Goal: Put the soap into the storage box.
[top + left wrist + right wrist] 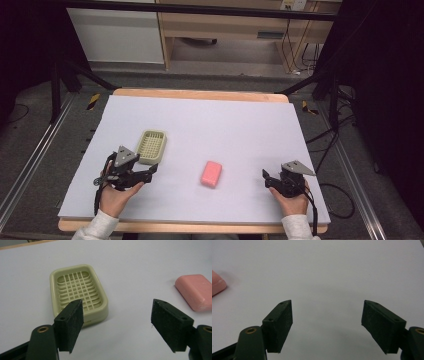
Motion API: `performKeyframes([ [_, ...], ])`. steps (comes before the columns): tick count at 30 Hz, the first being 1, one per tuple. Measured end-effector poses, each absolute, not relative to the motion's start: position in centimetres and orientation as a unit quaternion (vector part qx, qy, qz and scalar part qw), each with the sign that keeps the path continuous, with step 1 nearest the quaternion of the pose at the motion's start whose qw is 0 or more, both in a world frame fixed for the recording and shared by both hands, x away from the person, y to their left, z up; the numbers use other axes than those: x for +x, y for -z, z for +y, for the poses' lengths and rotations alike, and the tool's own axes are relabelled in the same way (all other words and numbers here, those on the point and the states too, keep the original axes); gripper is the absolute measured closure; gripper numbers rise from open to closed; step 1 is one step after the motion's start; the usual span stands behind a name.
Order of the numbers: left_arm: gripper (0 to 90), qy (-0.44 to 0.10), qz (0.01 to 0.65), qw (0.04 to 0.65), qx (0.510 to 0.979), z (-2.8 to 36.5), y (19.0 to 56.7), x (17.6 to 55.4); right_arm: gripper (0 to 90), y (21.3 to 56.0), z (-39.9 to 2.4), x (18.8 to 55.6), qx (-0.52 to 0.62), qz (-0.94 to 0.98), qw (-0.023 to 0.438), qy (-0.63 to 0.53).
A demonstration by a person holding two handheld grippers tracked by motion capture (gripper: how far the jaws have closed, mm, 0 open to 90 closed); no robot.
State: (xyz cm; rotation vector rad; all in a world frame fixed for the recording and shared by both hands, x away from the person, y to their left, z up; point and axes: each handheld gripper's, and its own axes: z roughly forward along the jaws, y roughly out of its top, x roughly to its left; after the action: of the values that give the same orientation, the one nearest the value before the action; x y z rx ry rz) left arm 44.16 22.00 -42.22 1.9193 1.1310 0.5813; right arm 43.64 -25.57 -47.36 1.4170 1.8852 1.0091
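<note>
Pale lavender table cover lying over wooden table, dark floor around. Left gripper hovering just beside cream soap dish, jaws spread wide, gripping nothing. Right gripper resting at table's right, jaws likewise gaping, empty. Pink soap bar lying between grippers, untouched.

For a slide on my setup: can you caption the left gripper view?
Open left gripper above a white table, facing an empty green soap dish, with a pink soap bar at right.
</note>
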Motion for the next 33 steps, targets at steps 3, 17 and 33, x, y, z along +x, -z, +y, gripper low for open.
performKeyframes([
  [3,25.0,-0.228,0.445,0.408,0.764,21.6,41.8,44.4,25.1,47.2,-25.6,43.6,0.531,0.702,0.285,-0.380],
  [17,24.7,-0.214,0.437,0.432,0.759,19.6,40.2,45.5,25.4,46.9,-25.6,43.6,0.532,0.698,0.290,-0.382],
  [33,24.8,-0.203,0.430,0.438,0.763,17.4,39.7,46.2,27.7,46.7,-25.4,43.6,0.532,0.696,0.290,-0.386],
])
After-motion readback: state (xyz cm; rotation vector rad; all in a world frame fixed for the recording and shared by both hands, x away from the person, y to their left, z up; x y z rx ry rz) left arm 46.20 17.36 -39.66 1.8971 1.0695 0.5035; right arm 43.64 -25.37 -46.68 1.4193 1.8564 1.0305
